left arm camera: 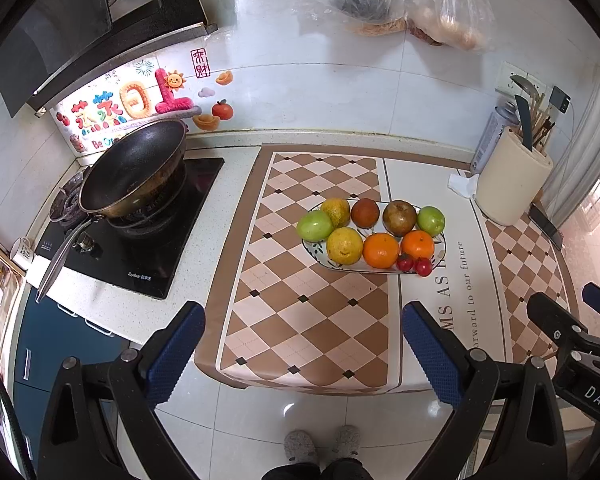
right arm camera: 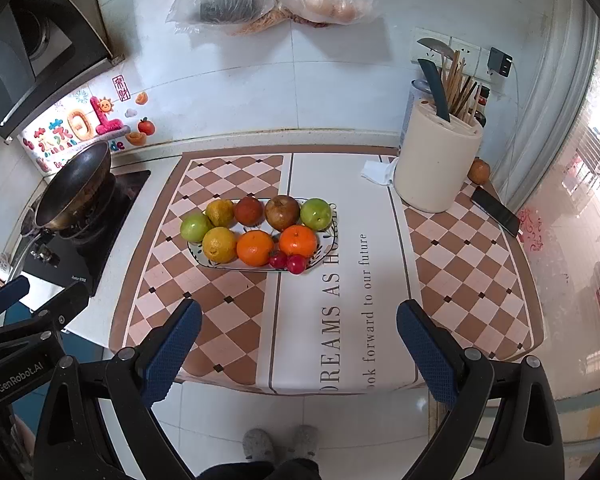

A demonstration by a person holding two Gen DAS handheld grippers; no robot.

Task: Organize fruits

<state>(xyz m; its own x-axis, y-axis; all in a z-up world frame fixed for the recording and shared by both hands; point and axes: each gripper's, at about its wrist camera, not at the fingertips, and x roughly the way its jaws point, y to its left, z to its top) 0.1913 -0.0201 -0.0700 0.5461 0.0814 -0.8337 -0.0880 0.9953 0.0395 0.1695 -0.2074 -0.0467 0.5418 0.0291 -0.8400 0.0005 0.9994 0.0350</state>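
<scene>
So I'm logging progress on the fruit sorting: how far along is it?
Looks nearly done or not yet started; I can't tell which. The plate already holds the fruit in neat rows: green apples, yellow citrus, oranges, brown fruits, cherries at its front edge. Nothing is in hand: left gripper and right gripper are open, back from the counter. Possibly left: one orange-brown fruit behind the utensil holder.

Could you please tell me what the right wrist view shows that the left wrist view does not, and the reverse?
Only the right wrist view shows a stray orange fruit behind the utensil holder and the whole word DREAMS on the mat.

Only the left wrist view shows the wok's long handle and the blue cabinet drawers.

Both show the plate of fruit, the wok, the phone, and both grippers, left and right, open and empty.
</scene>
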